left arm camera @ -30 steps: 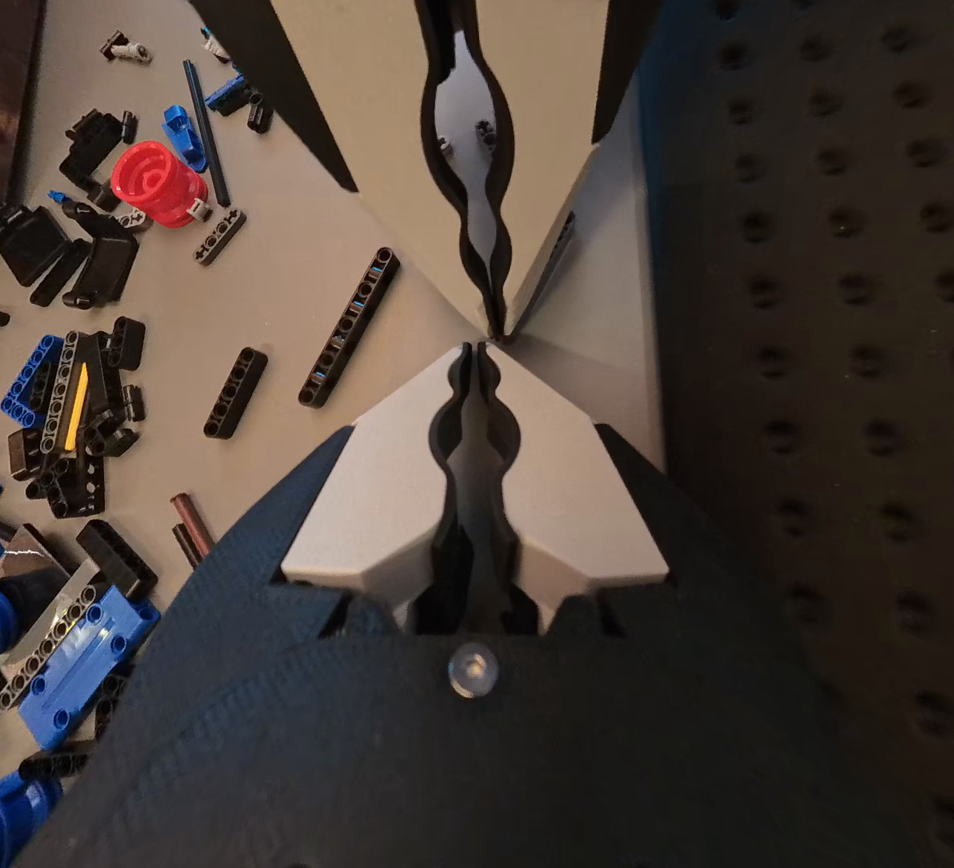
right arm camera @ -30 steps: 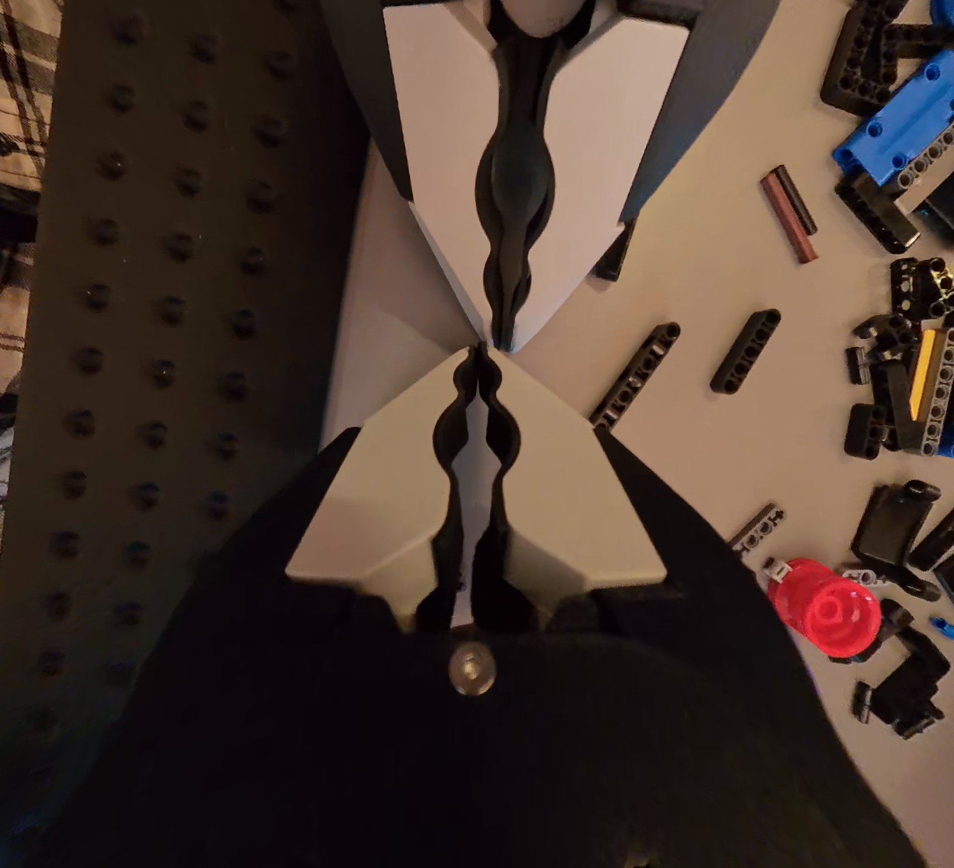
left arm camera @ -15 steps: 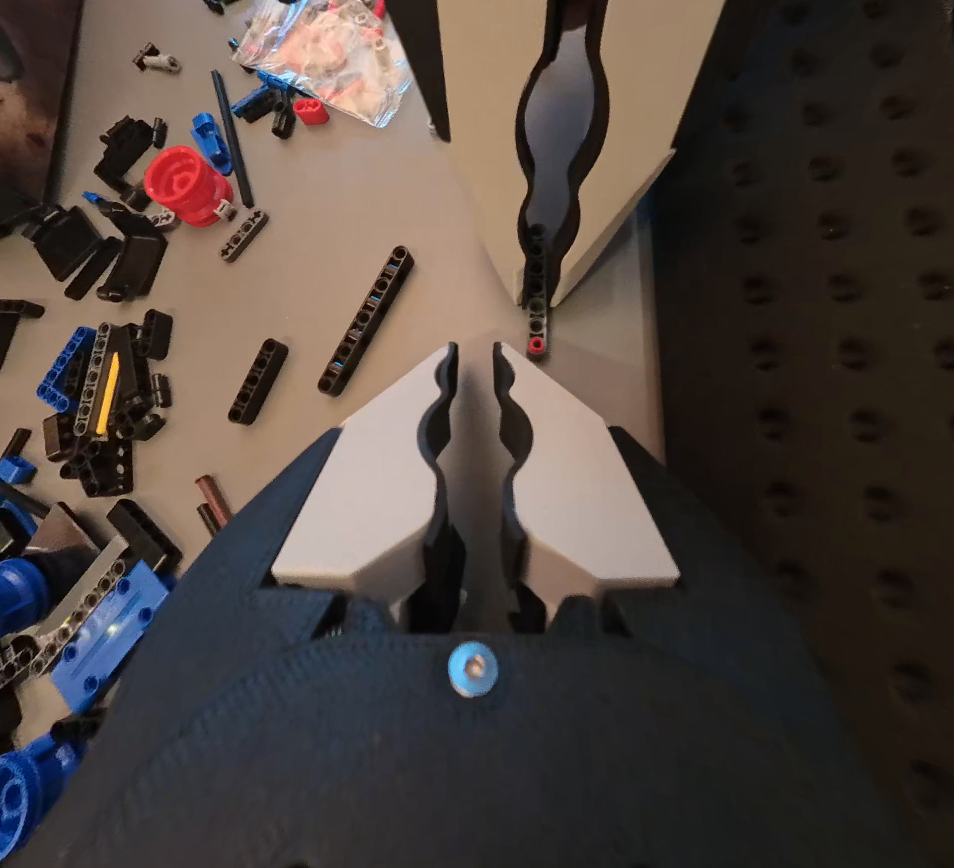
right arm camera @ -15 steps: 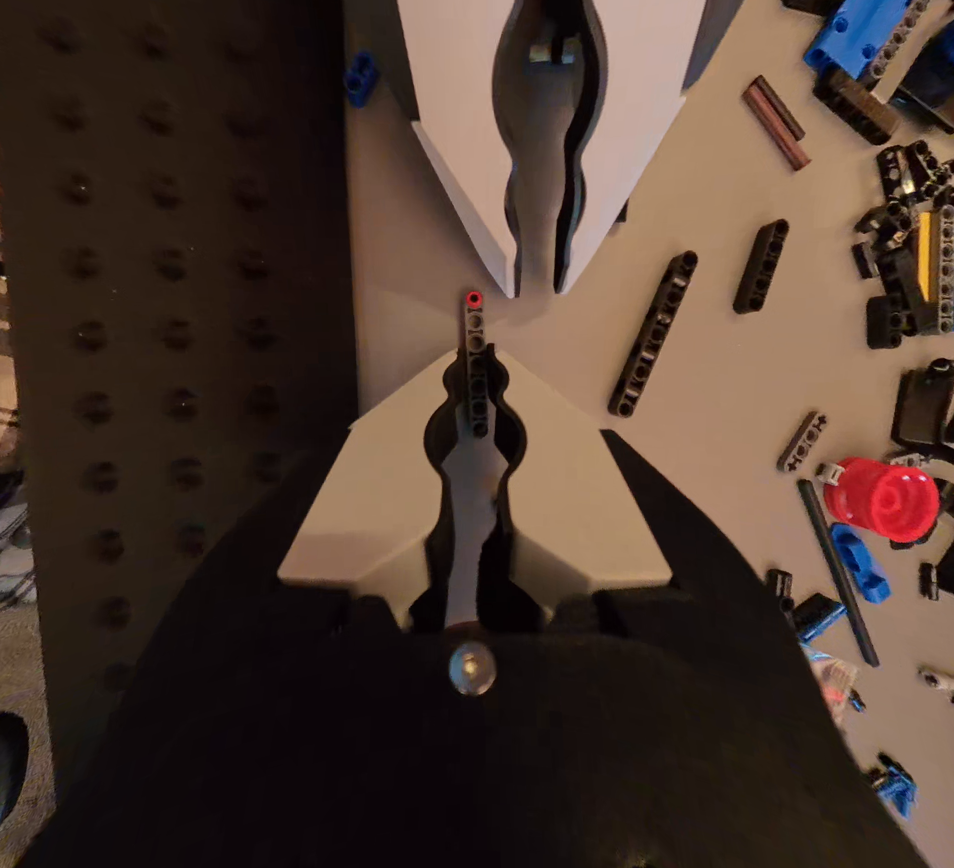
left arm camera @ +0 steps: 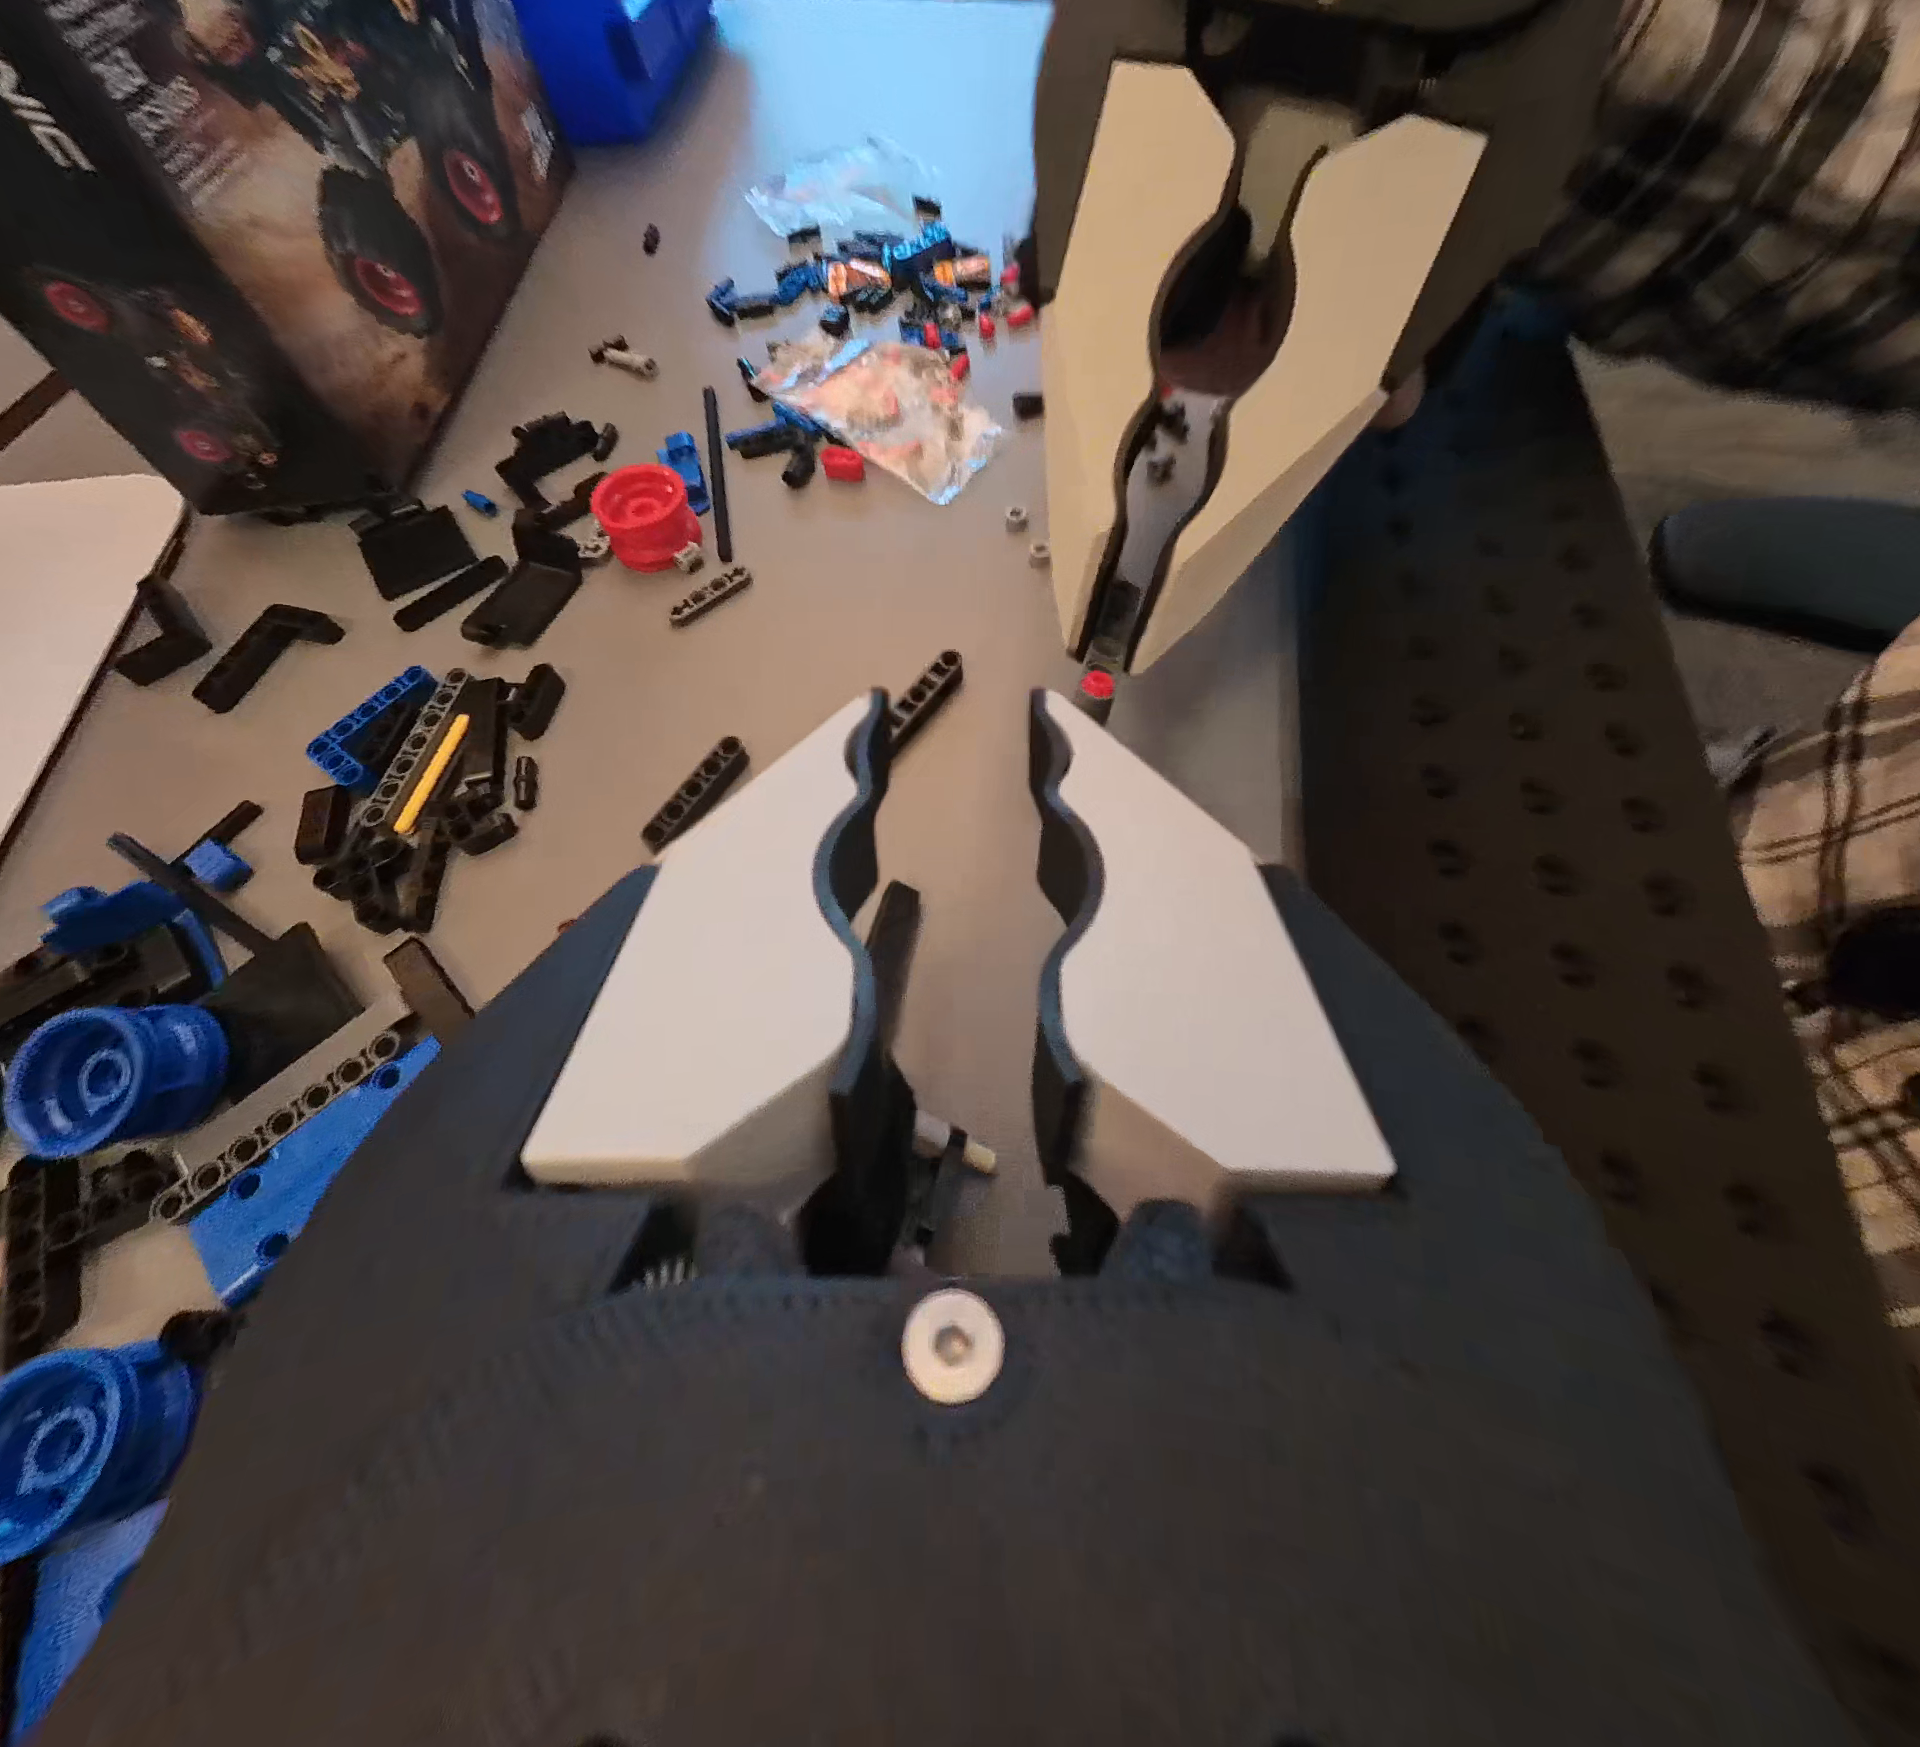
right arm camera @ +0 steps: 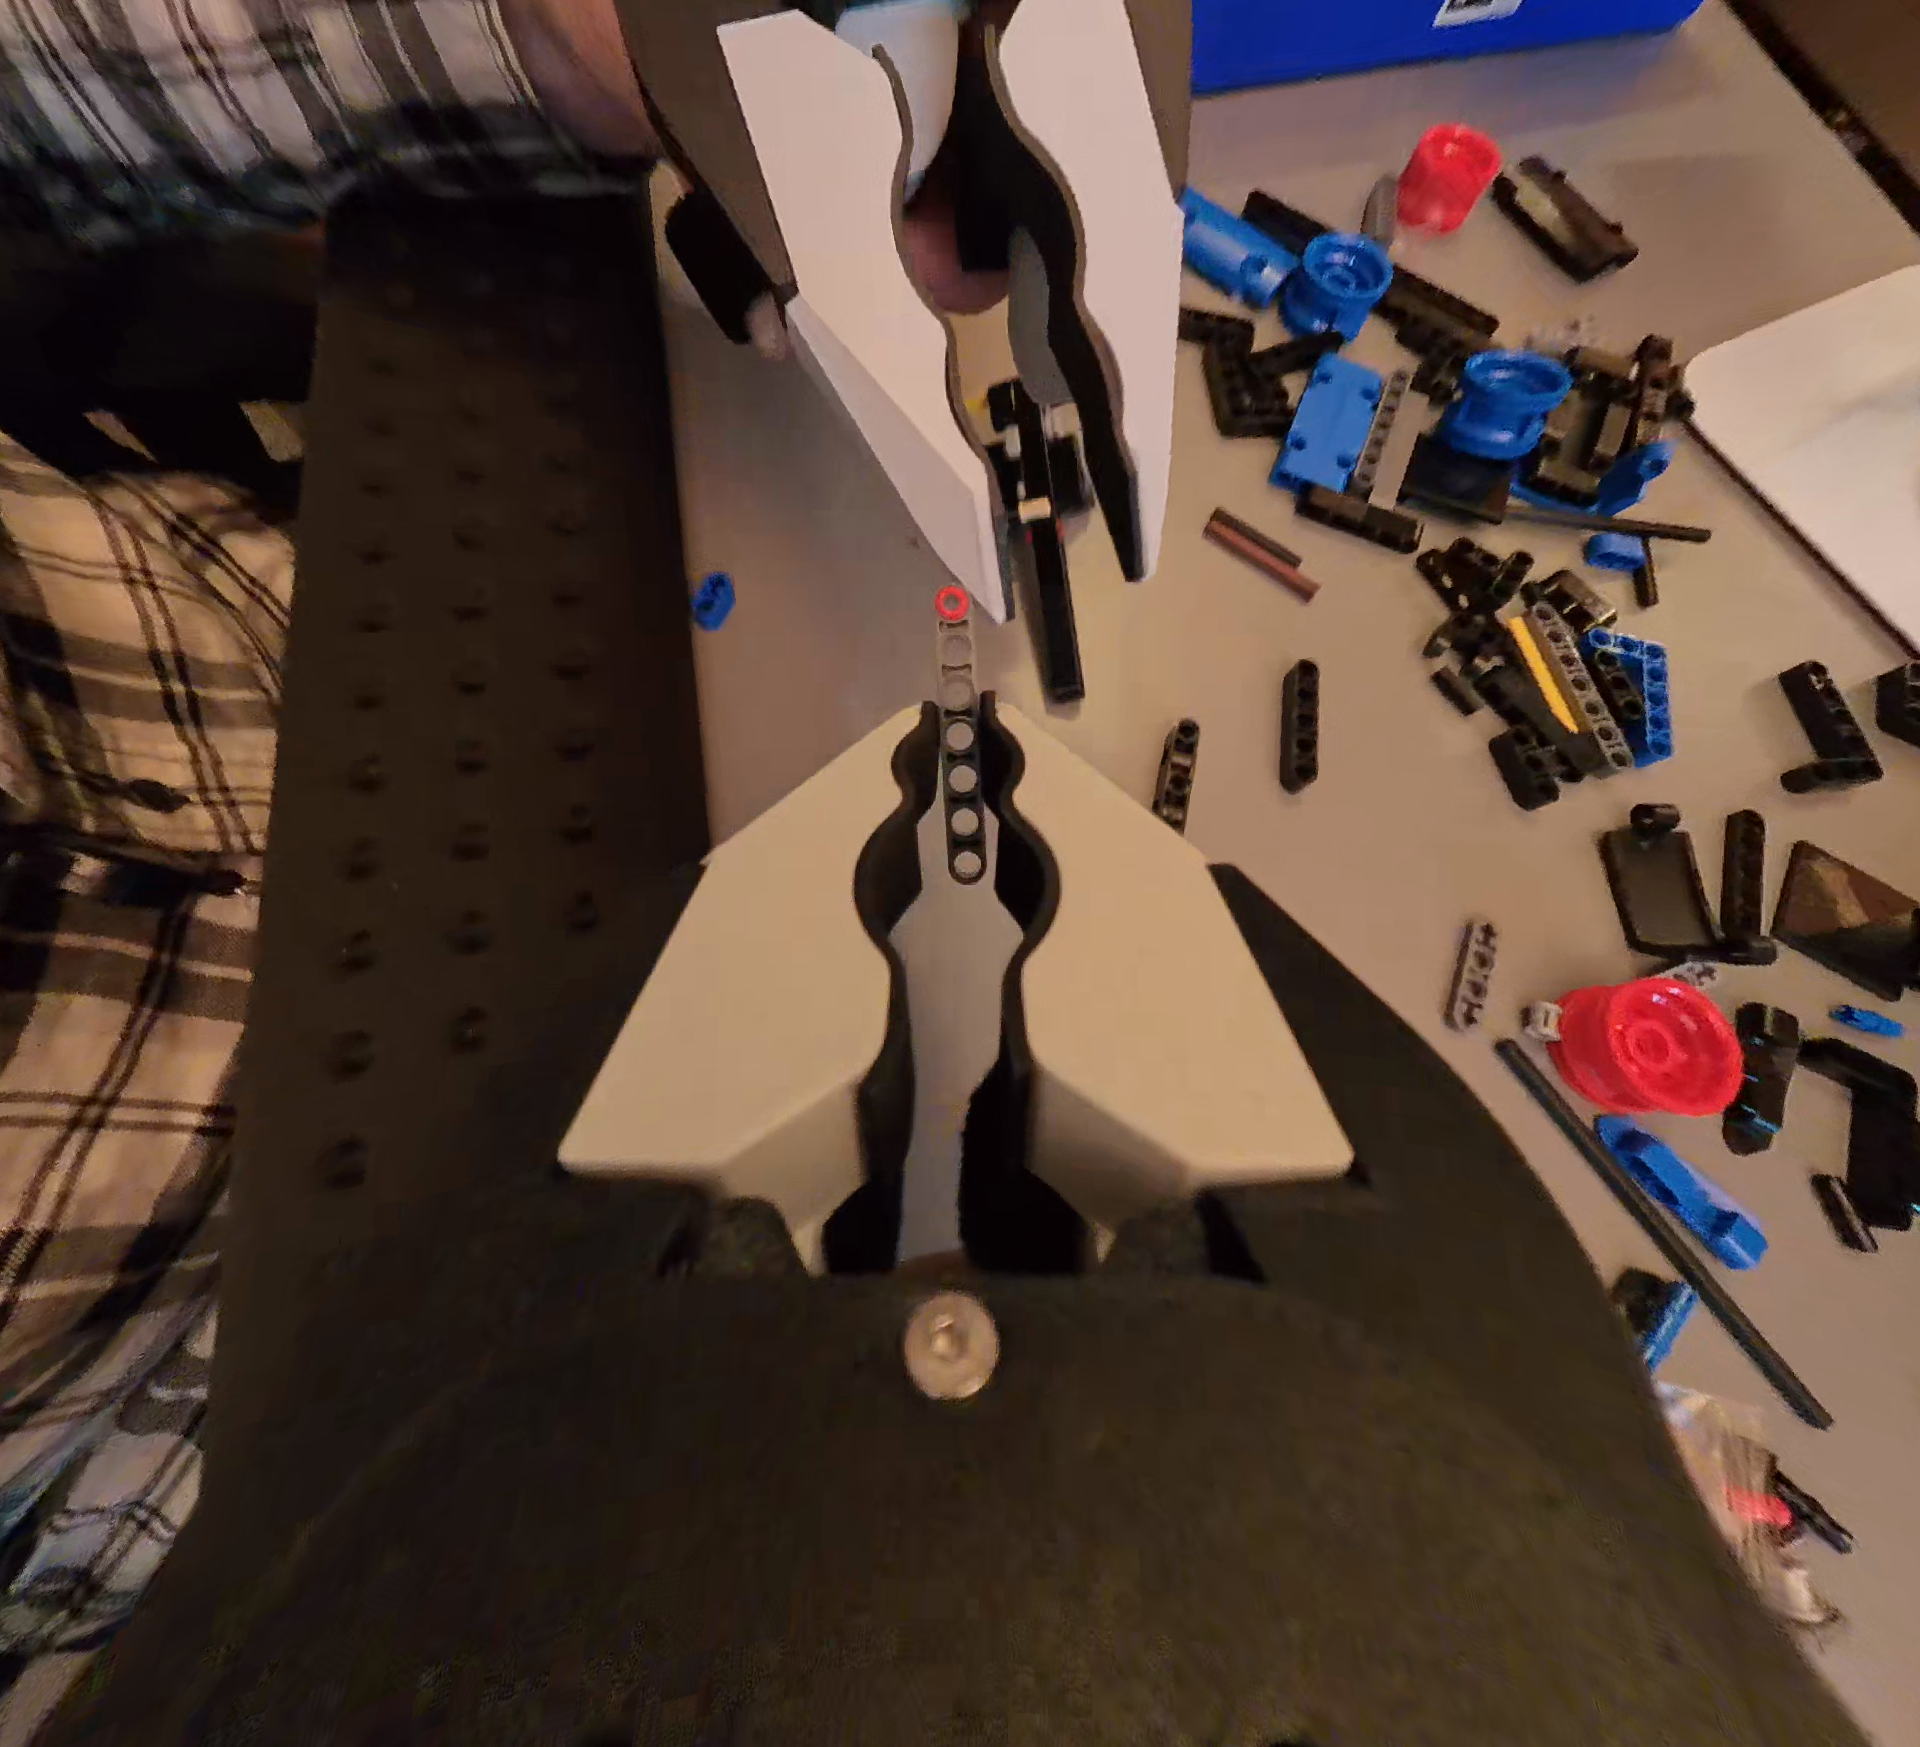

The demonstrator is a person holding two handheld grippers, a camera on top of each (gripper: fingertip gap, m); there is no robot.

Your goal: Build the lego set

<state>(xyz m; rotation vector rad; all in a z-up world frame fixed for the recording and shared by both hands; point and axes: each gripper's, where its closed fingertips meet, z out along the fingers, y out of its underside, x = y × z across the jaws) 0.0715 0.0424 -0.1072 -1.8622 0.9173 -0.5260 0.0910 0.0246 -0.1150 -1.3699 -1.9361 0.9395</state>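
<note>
1. Lego beam (right arm camera: pixel 958 767), grey, with a red pin (right arm camera: pixel 950 602) in its far end hole: clamped between the fingertips of the right gripper (right arm camera: pixel 956 710) and held above the bench (right arm camera: pixel 831 710), pin end jutting forward. Judged: held out this way so the pin end stays free for the next joint.
2. Right gripper: jaws closed down to the width of the beam, gripping it near the beam's middle.
3. Left gripper (left arm camera: pixel 956 710): jaws parted, nothing between them, tips just short of the beam's pin end. Judged: spread to release or to take a new piece.
4. Black beam (left arm camera: pixel 925 698): flat on the bench, just left of the held beam in the left wrist view, partly behind the left gripper's finger.
5. Red wheel hub (left arm camera: pixel 642 518): on the bench, well left of the held beam, among loose black parts.
6. Blue wheel hubs (right arm camera: pixel 1340 279): beyond the held beam in the right wrist view, in the unsorted pile.
7. Plastic parts bag (left arm camera: pixel 883 409): beyond the held beam, with small pieces spilled around it.
8. Set box (left arm camera: pixel 260 139): upright, far left of the beam.
9. Build status, judged: early; most parts lie loose.
</note>
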